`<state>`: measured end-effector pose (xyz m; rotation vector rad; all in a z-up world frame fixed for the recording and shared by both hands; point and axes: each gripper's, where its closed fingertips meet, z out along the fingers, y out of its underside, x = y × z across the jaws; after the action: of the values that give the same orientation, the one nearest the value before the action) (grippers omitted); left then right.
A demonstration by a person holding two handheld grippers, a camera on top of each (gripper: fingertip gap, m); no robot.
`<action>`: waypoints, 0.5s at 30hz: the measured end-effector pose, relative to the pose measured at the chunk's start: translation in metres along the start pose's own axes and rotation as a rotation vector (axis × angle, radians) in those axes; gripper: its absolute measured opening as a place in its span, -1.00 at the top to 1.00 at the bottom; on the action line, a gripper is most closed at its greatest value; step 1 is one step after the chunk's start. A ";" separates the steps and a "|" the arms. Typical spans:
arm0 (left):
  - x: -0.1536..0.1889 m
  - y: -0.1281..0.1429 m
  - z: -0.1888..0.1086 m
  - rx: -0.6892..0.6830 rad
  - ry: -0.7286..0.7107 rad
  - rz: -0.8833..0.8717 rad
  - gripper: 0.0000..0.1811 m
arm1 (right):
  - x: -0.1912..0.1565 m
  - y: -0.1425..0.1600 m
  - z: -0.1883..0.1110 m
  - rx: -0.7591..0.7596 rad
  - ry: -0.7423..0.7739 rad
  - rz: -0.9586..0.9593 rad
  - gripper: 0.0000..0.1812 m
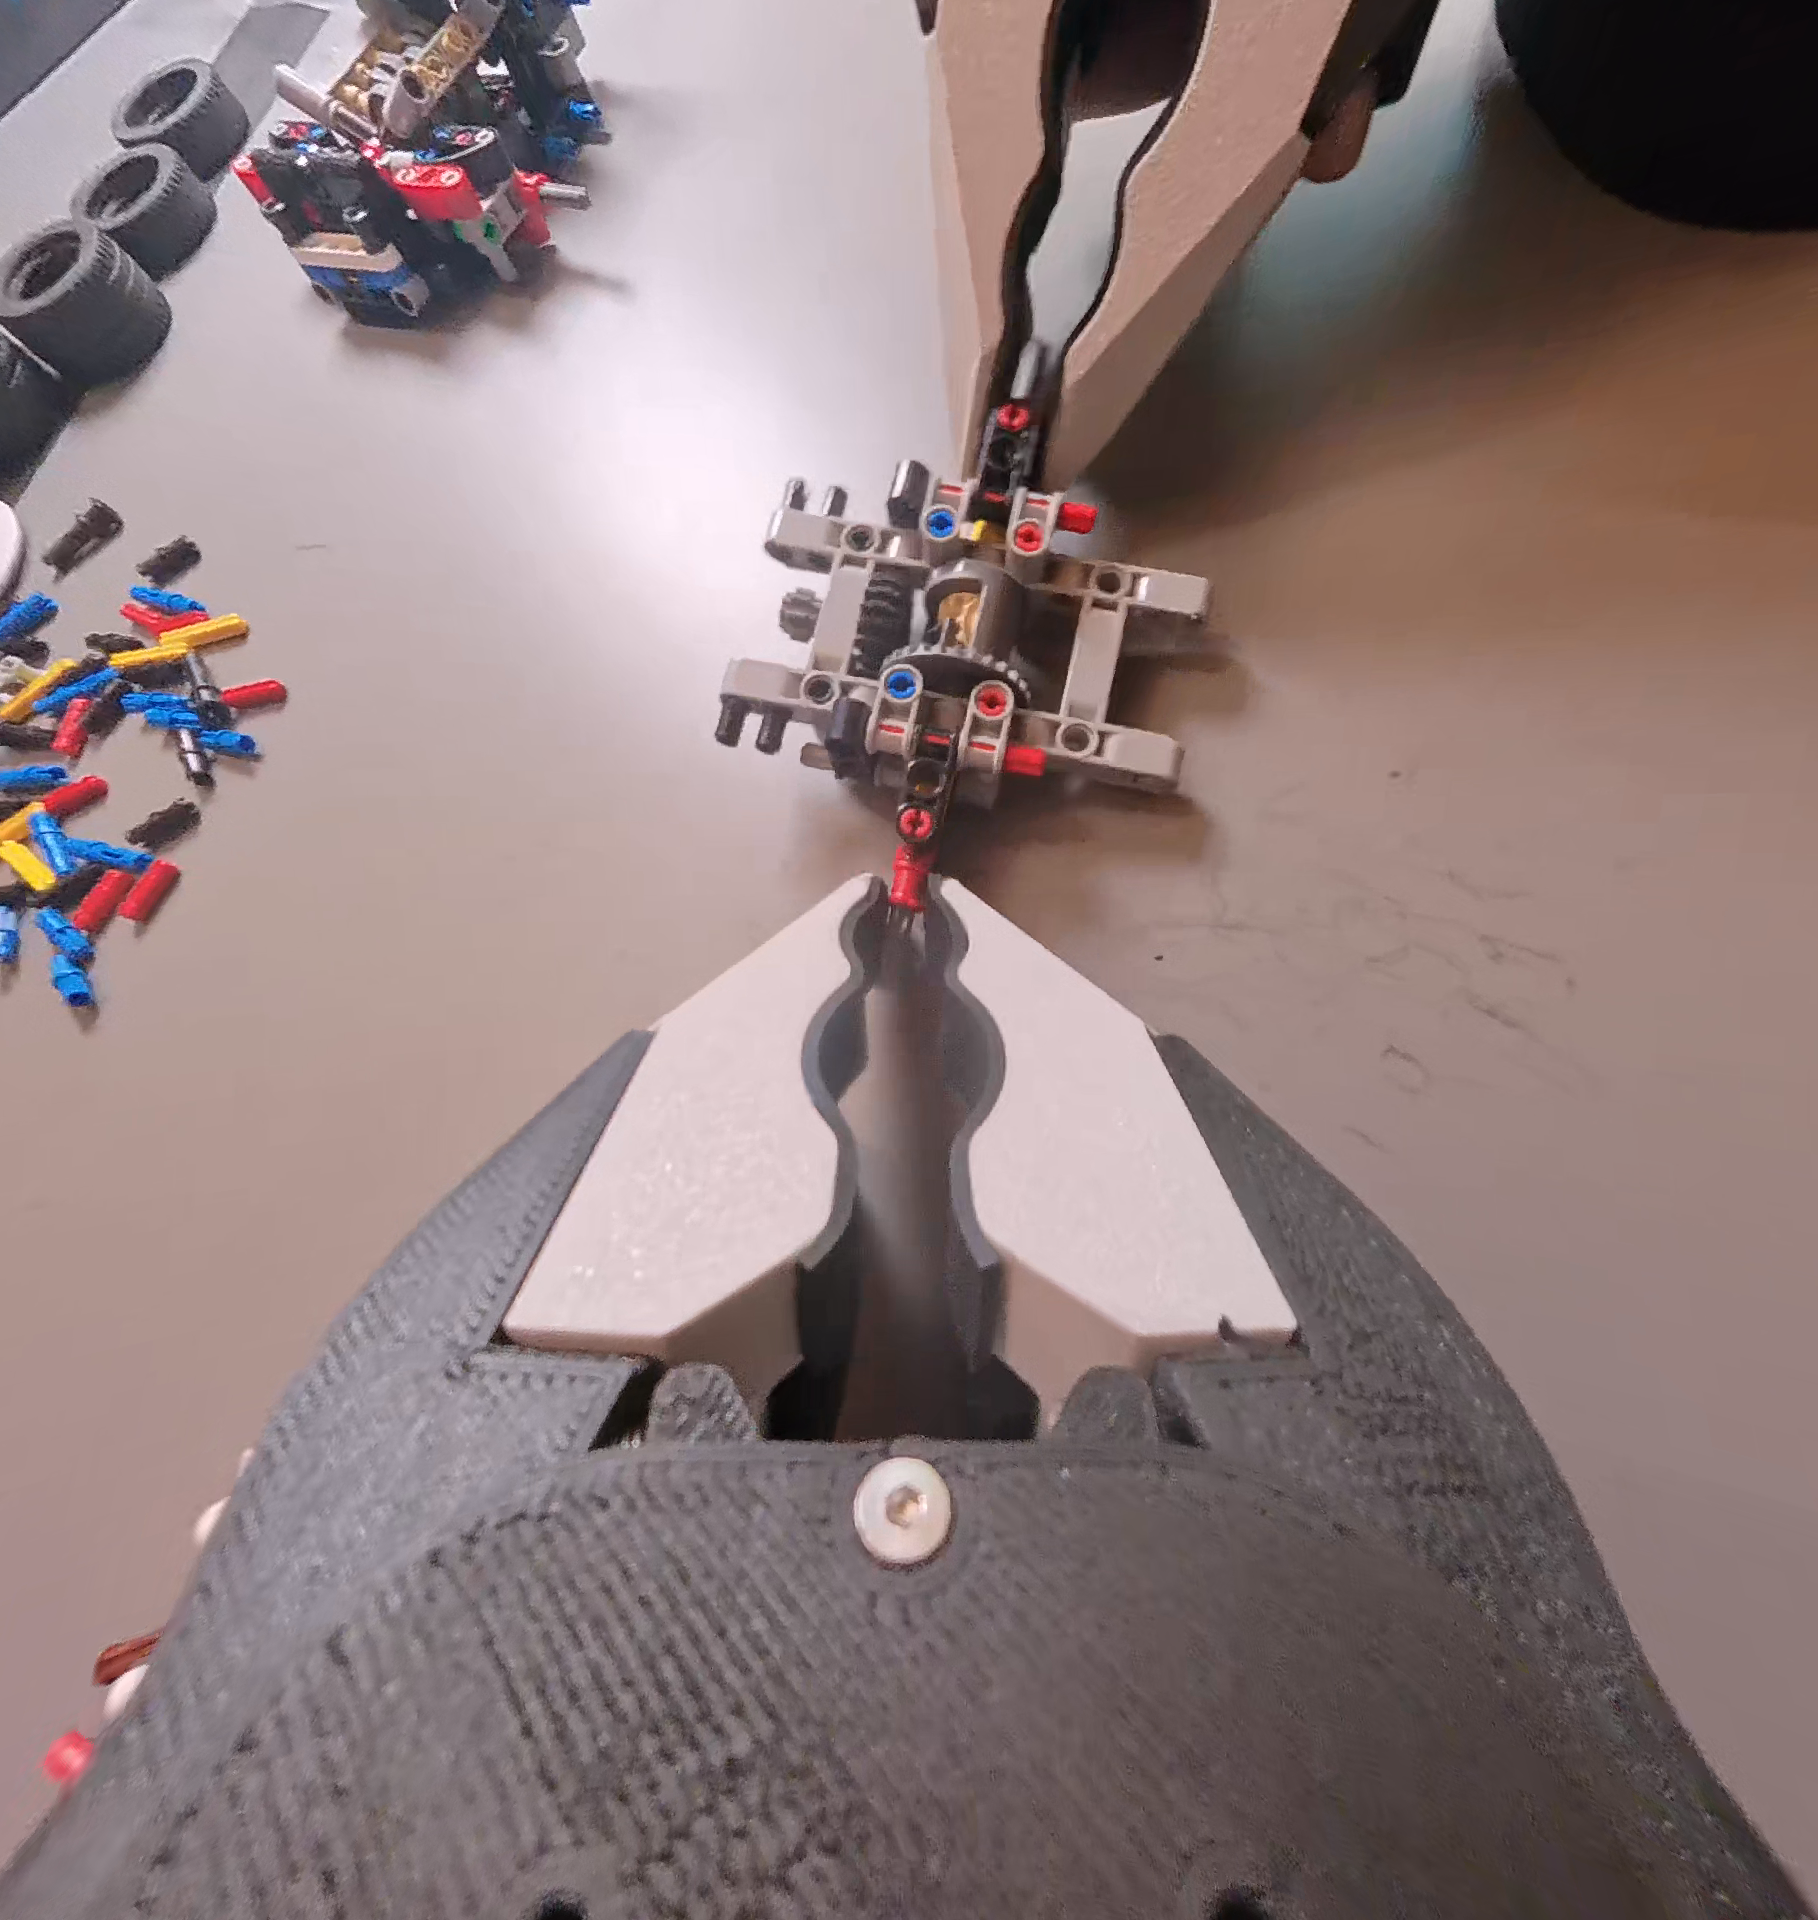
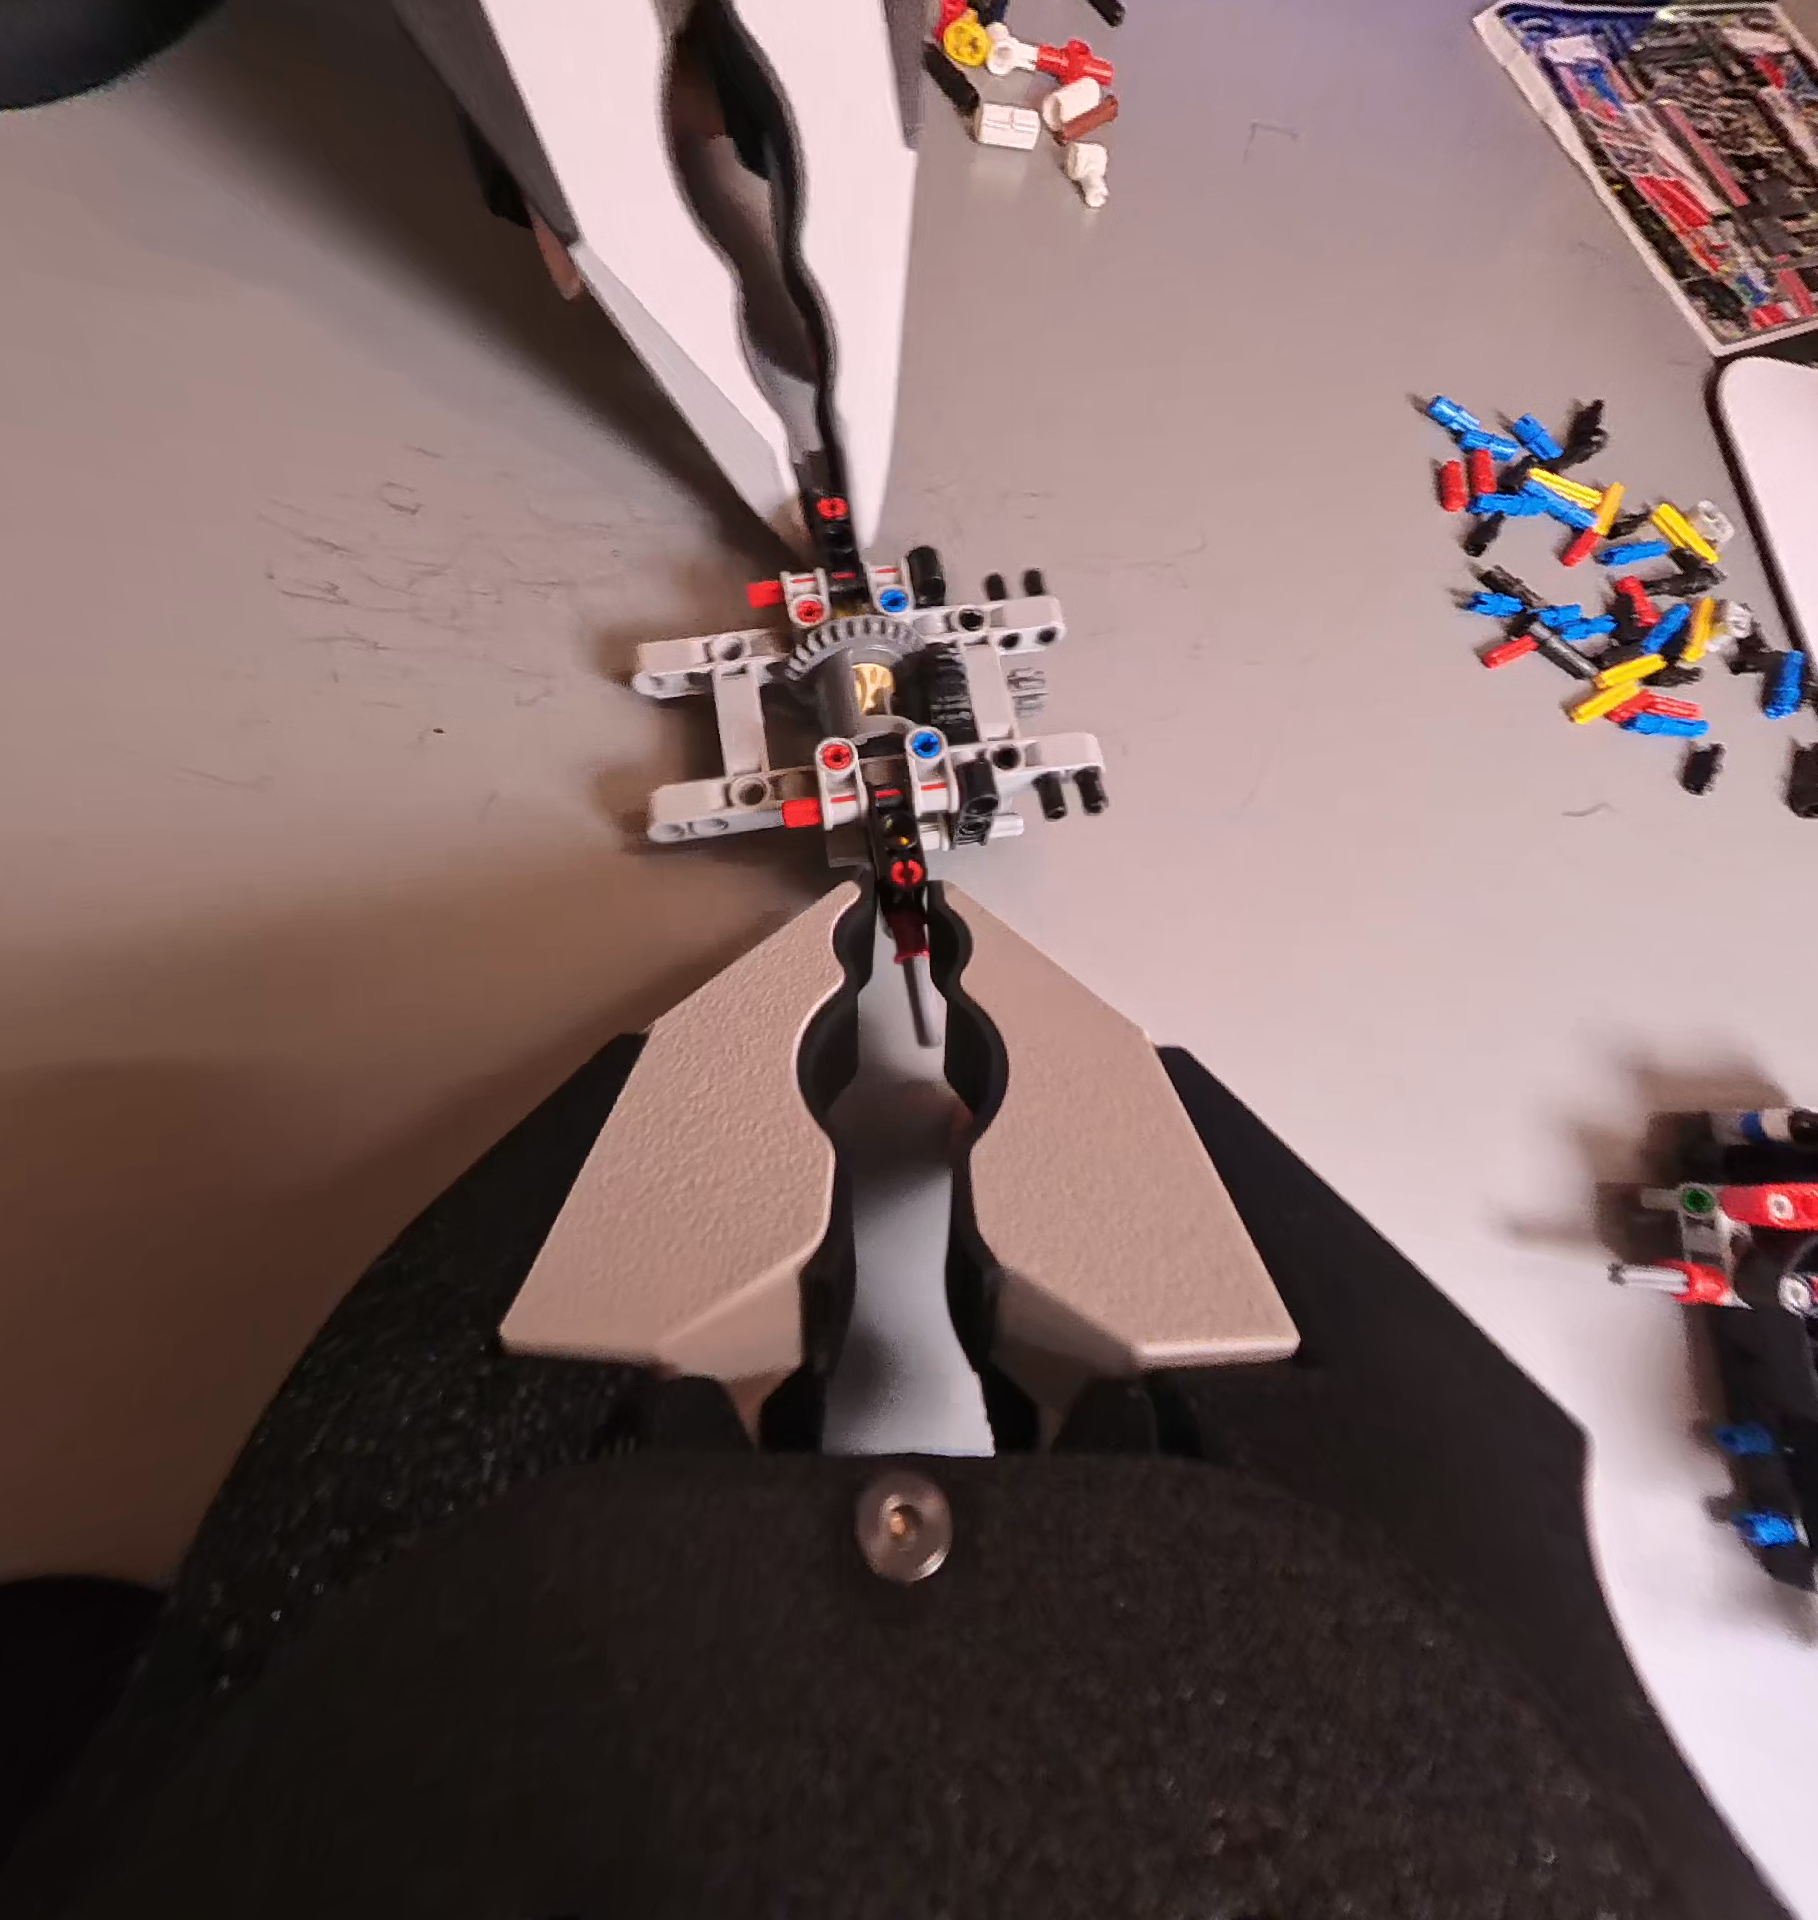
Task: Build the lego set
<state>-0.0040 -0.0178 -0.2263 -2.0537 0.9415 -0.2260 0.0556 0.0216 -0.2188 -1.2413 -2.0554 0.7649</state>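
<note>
**Both grippers pinch opposite axle ends of the grey frame**

Left wrist view: The left gripper (image 1: 907,902) is closed on a red pin (image 1: 907,871) right at its fingertips. Directly ahead, touching that pin's line, sits the grey differential frame (image 1: 972,644) flat on the table (image 1: 1456,935). Beyond the frame the right gripper (image 1: 1019,416) pinches the opposite black arm. Loose pins (image 1: 84,748) and tyres (image 1: 105,239) lie well off to this gripper's left.

Right wrist view: The right gripper (image 2: 900,914) is closed on a black arm with a grey axle (image 2: 920,997) running back between its fingers. The frame lies just ahead. An instruction booklet (image 2: 1705,156) lies far ahead and right.

Judgement: the step appears to be seating the end parts. Push both ends squarely along one axis, with equal pressure, so the frame neither lifts nor twists.
</note>
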 end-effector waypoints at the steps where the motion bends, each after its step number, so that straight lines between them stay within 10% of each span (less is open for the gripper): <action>1: 0.001 -0.002 -0.001 0.011 0.019 -0.038 0.95 | 0.004 0.001 0.000 -0.004 0.025 -0.002 0.90; 15: -0.009 -0.036 -0.024 0.279 0.262 -0.595 0.96 | -0.006 -0.037 -0.008 0.056 0.198 -0.267 0.66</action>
<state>-0.0018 -0.0138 -0.1826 -2.0171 0.3873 -0.9069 0.0430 0.0031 -0.1872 -0.9459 -1.9709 0.5486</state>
